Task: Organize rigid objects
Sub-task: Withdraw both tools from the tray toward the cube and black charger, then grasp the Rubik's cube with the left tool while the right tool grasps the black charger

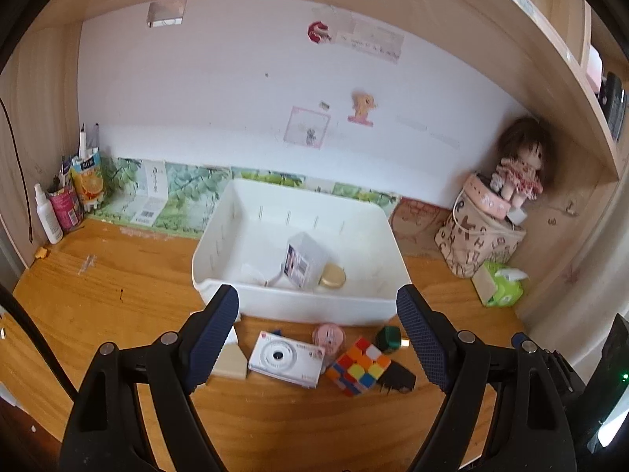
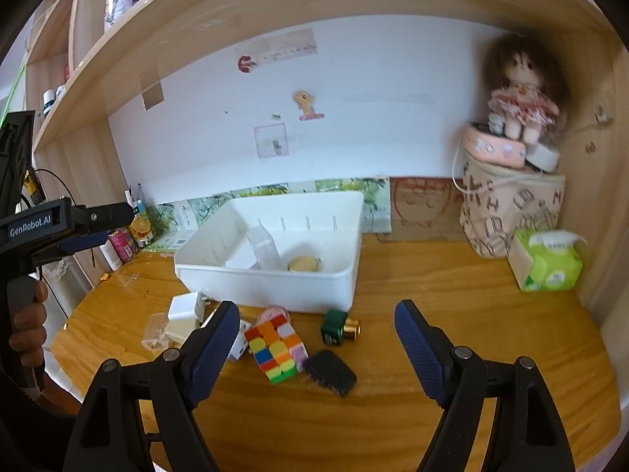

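Partly done, by my read: the white rectangular plastic bin (image 1: 298, 299) on the wooden desk (image 1: 118, 275) already holds a clear plastic box with a printed label (image 1: 304, 261), a round gold lid (image 1: 332, 275) and something white and flat I can't identify. Still out, in a row just in front of the bin's near wall: white compact camera (image 1: 285, 358), multicoloured puzzle cube (image 1: 359, 364), flat black adapter (image 2: 330, 371), dark green block with a gold end (image 2: 338, 326), small pink round item (image 1: 328, 336), beige block (image 1: 230, 362), white charger plug (image 2: 184, 306). So roughly seven pieces left. Left gripper (image 1: 316, 336) hovers over the camera/cube cluster, jaws wide apart, empty. Right gripper (image 2: 316, 348) sits above cube and adapter, jaws also spread, empty. Room: items are packed close, cube touching or nearly touching its neighbours, so picking from the outer ends looks cleanest. Bin wall is right behind the row, so a lift is needed to clear the rim. Open desk to the right up to the green tissue pack (image 2: 546, 263); shelf overhead limits height.
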